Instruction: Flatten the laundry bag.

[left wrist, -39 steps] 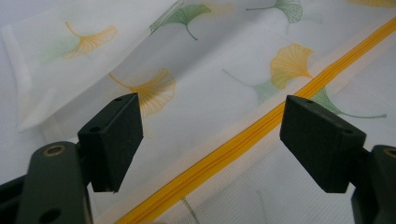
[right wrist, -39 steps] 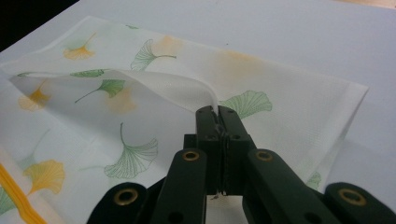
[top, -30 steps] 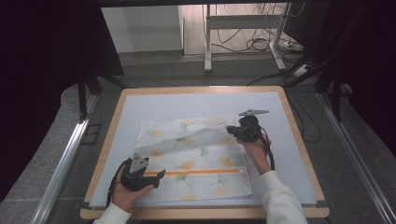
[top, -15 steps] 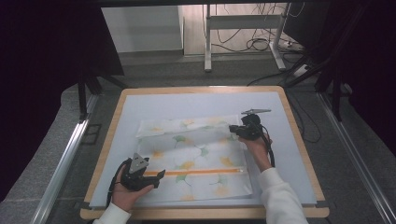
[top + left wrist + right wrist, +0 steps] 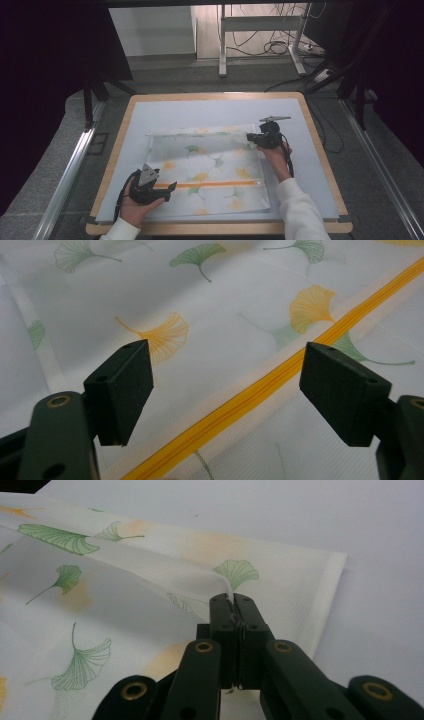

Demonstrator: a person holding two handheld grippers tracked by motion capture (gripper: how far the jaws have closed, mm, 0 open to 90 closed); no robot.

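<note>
A white fabric cover (image 5: 210, 170) printed with green and orange ginkgo leaves lies flat on the table, an orange zipper (image 5: 210, 184) running across its near half. My left gripper (image 5: 167, 189) hovers open at the zipper's left end; its jaws straddle the zipper (image 5: 260, 390) without touching it. My right gripper (image 5: 251, 138) is shut on a fold of the cover's top layer (image 5: 220, 580) near the far right corner, lifting it slightly off the layer beneath.
The cover rests on a pale mat (image 5: 215, 112) over a wood-edged table (image 5: 320, 145). Beyond the table are a dark floor, a desk frame (image 5: 260, 35) and loose cables. Bare mat surrounds the cover on all sides.
My right gripper has drawn the pinched fold a little toward the right and nearer. The left gripper has stayed by the zipper's left end.
</note>
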